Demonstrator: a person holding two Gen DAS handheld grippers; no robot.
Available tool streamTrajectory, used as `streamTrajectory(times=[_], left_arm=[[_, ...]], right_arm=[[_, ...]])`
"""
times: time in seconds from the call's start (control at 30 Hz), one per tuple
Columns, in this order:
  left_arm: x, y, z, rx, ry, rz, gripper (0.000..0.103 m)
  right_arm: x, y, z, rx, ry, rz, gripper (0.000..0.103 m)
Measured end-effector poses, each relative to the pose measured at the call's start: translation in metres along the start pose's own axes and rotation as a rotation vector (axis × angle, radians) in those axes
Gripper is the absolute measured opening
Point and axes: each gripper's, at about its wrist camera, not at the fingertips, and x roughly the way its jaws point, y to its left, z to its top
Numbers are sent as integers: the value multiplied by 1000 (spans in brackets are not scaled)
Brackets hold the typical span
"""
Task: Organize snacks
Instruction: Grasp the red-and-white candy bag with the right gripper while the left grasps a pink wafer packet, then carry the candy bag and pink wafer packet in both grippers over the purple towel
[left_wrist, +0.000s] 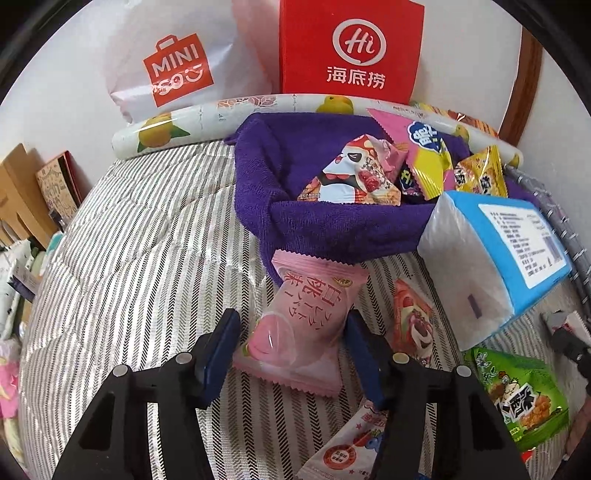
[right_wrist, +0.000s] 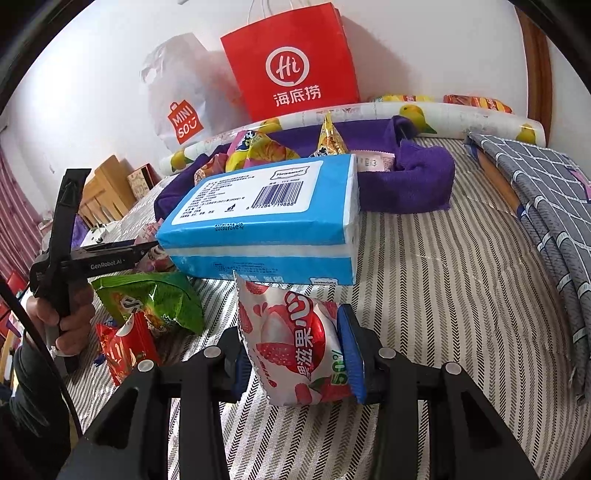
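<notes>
A: What does the left gripper (left_wrist: 291, 350) do?

B: Its blue fingers (left_wrist: 221, 354) are spread on both sides of a pink peach snack packet (left_wrist: 299, 328) that lies on the striped bed cover (left_wrist: 129, 240). I see a gap on the left side; on the right side I cannot tell if the finger touches. It is not clenched.

A: And the right gripper (right_wrist: 295, 354)?

B: It is clenched on a lychee jelly pouch (right_wrist: 295, 347), white and red, held between both fingers, near the camera.

A: Where are the other snacks?

B: Several packets, one with a panda (left_wrist: 347, 173), lie in the purple towel basket (left_wrist: 280, 218) at the far side, in front of a red paper bag (left_wrist: 351, 48) and a white Miniso bag (left_wrist: 173, 70). A blue tissue pack (right_wrist: 266, 221) lies just near the basket. A green snack bag (right_wrist: 155, 299) and a small red packet (right_wrist: 125, 343) lie to the left of the pouch, near the person's left hand (right_wrist: 66, 317). A strawberry bear packet (left_wrist: 413, 317) lies right of the pink packet.
</notes>
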Motion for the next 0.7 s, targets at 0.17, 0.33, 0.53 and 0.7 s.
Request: streamTrajectory(times=[0.17, 0.33, 0.53, 0.7], left_arm=[[-2, 9, 0, -45, -10, -48, 56], [-2, 10, 0, -51, -12, -51, 56], [-1, 14, 0, -66, -16, -71, 56], [-1, 9, 0, -42, -10, -41, 56]], right_arm=[[1, -1, 0, 11, -2, 5, 42], [1, 0, -1, 9, 1, 5, 42], [-1, -11, -2, 66, -18, 46, 42], [0, -11, -1, 81, -18, 52, 42]])
